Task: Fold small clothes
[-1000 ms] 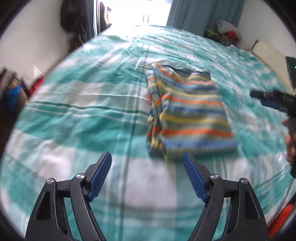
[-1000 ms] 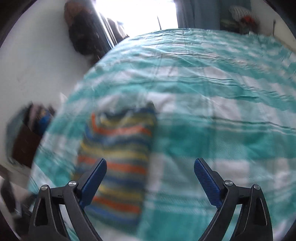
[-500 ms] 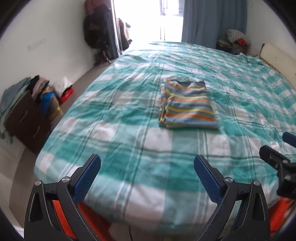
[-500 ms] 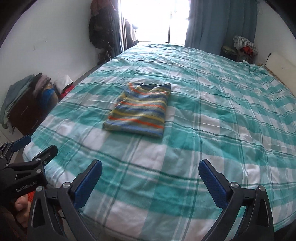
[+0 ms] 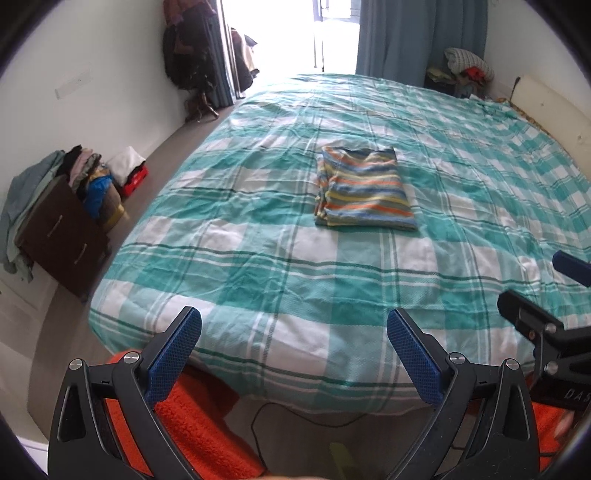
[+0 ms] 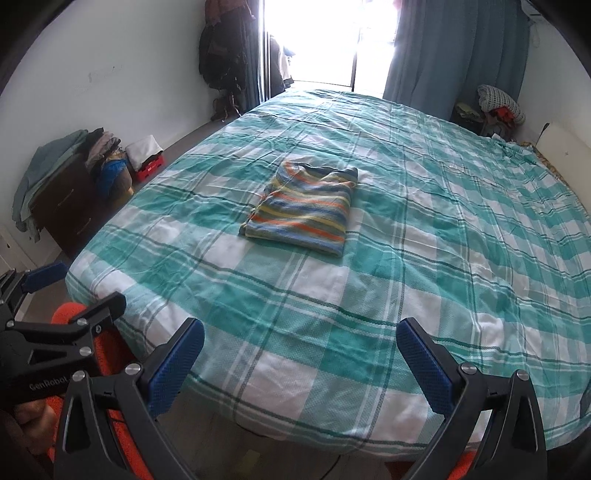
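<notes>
- Where the checked teal-and-white bed point(image 5: 280, 280) fills both views, a folded striped garment point(image 5: 364, 192) lies flat near its middle, well beyond the near edge.
- The folded striped garment point(image 6: 304, 208) forms a rough rectangle; its long axis runs from near to far across the bed point(image 6: 406, 295). In the right wrist view it leans slightly to the right at its far end.
- Its stripes of orange, yellow, blue and grey run crosswise to that axis; the neckline end points to the far side, toward the bright doorway point(image 5: 332, 33).
- Left tongs point(image 5: 293, 350): spread wide, nothing between the blue pads, held over the near edge of the bed, well apart from the garment.
- Right tongs point(image 6: 301, 363): likewise spread wide and empty, over the near edge.
- Each tool appears at the border of the other's view: right tongs point(image 5: 546, 295) at the right, left tongs point(image 6: 64, 291) at the left.
- A dark drawer unit point(image 5: 62, 236) heaped with clothes stands on the floor at the left of the bed; a blue curtain point(image 6: 454, 55) hangs at the far right.
</notes>
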Motion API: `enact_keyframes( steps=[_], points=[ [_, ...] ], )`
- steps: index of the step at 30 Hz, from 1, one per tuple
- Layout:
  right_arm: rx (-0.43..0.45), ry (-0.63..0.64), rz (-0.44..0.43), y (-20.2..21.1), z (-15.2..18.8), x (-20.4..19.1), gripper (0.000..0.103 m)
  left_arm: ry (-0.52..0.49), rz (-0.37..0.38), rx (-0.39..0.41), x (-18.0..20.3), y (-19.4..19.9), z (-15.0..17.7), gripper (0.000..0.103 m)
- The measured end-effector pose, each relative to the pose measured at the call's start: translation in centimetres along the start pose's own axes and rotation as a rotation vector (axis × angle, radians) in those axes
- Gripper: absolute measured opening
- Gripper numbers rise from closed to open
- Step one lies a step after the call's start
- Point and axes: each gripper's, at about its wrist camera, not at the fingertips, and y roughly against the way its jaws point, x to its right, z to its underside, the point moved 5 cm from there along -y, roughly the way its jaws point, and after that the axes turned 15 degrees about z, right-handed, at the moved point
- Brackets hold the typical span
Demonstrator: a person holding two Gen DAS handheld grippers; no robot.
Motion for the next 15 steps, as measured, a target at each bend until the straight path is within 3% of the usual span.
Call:
enact_keyframes(
  steps=[15],
  points=[
    [-0.001,0.040,0.026,2.3,0.5,-0.6,0.103,0.002,-0.035,-0.014,-0.2,1.4,0.5,0.103]
  ],
)
